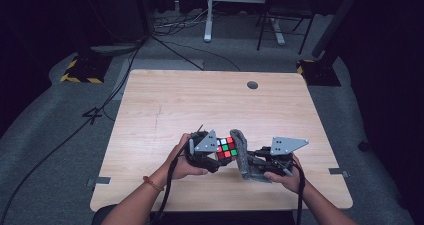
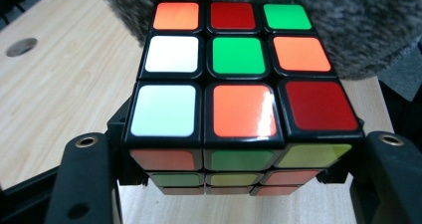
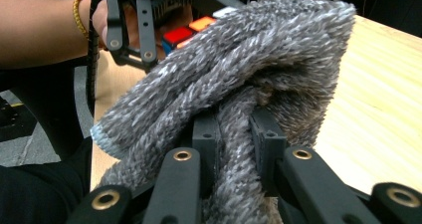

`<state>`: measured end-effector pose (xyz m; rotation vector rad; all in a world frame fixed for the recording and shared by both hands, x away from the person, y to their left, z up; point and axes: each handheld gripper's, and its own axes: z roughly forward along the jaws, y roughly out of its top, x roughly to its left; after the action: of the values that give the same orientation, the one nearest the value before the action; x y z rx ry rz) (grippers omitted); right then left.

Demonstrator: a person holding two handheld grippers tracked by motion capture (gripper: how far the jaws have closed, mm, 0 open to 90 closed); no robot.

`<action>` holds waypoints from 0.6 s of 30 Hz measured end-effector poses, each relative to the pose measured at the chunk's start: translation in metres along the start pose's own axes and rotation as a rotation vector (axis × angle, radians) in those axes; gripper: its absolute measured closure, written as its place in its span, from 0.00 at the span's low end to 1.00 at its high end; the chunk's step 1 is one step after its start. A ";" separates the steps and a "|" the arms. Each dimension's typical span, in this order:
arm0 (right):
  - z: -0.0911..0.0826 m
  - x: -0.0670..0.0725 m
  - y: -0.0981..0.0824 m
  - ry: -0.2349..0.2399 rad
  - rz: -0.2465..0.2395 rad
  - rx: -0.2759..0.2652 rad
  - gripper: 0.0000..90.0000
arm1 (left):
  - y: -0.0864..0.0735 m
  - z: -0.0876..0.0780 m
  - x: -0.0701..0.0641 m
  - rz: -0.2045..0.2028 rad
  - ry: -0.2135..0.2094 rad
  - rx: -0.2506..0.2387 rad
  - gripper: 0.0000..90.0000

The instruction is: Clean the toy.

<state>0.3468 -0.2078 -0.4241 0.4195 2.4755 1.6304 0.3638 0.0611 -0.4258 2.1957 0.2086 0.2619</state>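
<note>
Near the table's (image 1: 165,105) front edge, the left hand-held gripper (image 1: 207,155) clamps a Rubik's cube (image 2: 239,79), rigid and slick, best pinched across opposite faces. The right hand-held gripper (image 3: 236,149) pinches a soft grey fluffy cloth (image 3: 239,69) against it.

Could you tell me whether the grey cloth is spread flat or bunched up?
Bunched: the right gripper pinches a fold of the grey cloth.

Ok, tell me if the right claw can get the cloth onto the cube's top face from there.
Probably yes. The right claw is shut on the grey cloth, which already lies against the far edge of the puzzle cube held in the left claw. Nothing sits between them, and the top face is uncovered.
</note>
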 end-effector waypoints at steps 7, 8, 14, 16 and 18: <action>-0.006 0.001 0.005 -0.004 -0.009 -0.033 0.86 | 0.001 0.017 -0.011 0.049 -0.019 0.074 0.37; -0.006 0.002 0.006 -0.004 -0.015 -0.035 0.86 | 0.002 0.019 -0.013 0.065 -0.022 0.086 0.37; -0.002 0.004 0.007 -0.026 -0.031 0.007 0.85 | 0.002 0.018 -0.015 0.072 -0.025 0.081 0.37; -0.003 0.001 0.006 -0.039 -0.013 0.010 0.85 | 0.002 0.014 -0.015 0.083 -0.021 0.069 0.37; -0.004 -0.003 0.005 -0.039 0.008 0.000 0.86 | 0.002 0.010 -0.014 0.073 -0.026 0.049 0.37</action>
<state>0.3492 -0.2104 -0.4183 0.4581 2.4485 1.6099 0.3533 0.0491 -0.4310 2.2564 0.1212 0.2714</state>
